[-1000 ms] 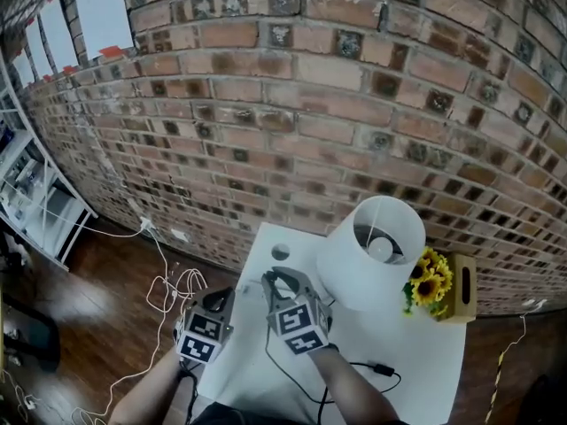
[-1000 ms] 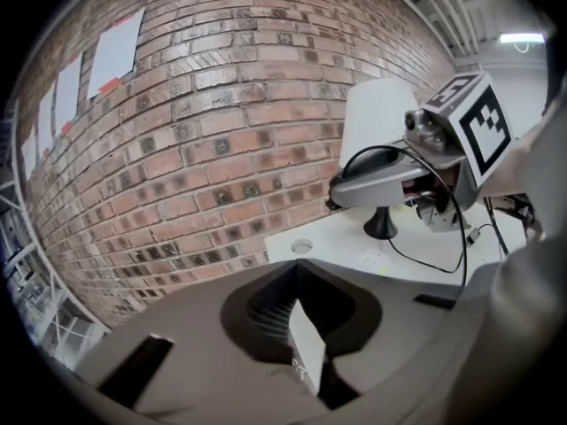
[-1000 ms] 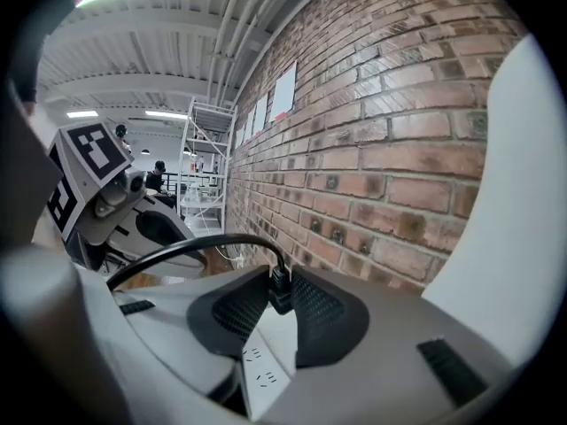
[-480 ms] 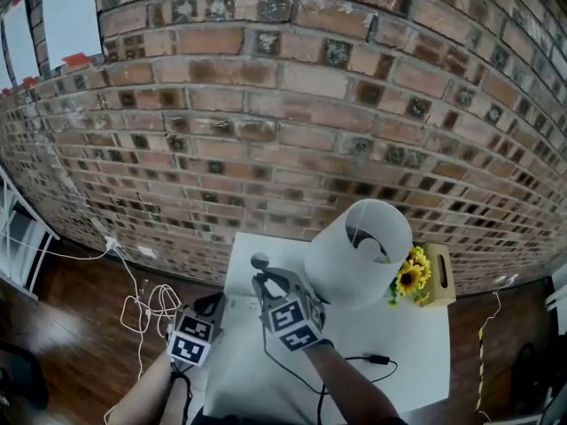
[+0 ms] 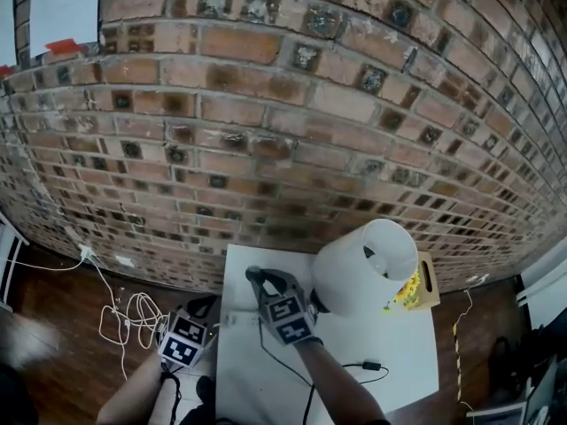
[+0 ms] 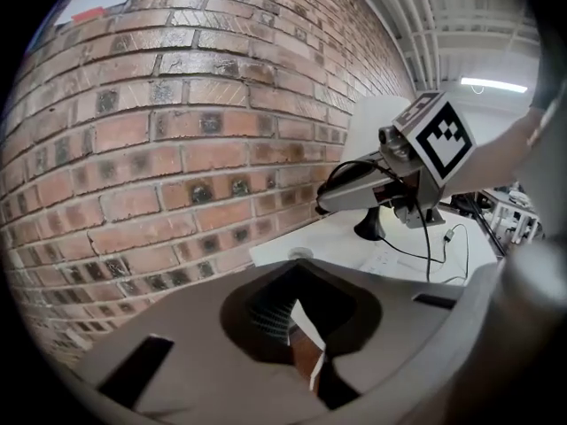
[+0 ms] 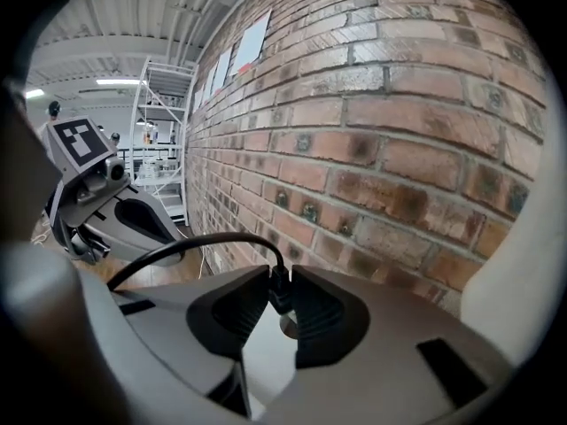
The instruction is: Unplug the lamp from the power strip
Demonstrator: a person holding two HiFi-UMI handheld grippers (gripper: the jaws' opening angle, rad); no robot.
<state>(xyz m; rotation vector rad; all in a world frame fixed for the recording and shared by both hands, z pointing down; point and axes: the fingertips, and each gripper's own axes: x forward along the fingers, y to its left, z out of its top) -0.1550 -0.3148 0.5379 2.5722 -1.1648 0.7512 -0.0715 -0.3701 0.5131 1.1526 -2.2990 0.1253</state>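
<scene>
A lamp with a white shade [image 5: 363, 268] and a black base [image 6: 368, 228] stands on the white table [image 5: 390, 335]. Its black cord [image 5: 341, 372] trails across the tabletop. My right gripper [image 5: 259, 278] hovers over the table's far left corner, shut on the cord's black plug [image 7: 278, 283]. The cord arcs away to the left from the jaws. Below the plug lies a small round disc [image 7: 286, 326] on the table. My left gripper [image 5: 204, 308] hangs off the table's left edge, jaws together with nothing between them. I cannot make out a power strip.
A brick wall [image 5: 266, 131] rises just behind the table. Sunflowers in a wooden box [image 5: 416, 283] stand behind the lamp. White cables [image 5: 124, 312] lie tangled on the wooden floor at left. A printed sheet [image 6: 394, 259] lies on the table near the lamp base.
Both grippers have shifted toward the brick wall and a little down. The right one still grips the plug. The head view now shows more wall and less floor.
</scene>
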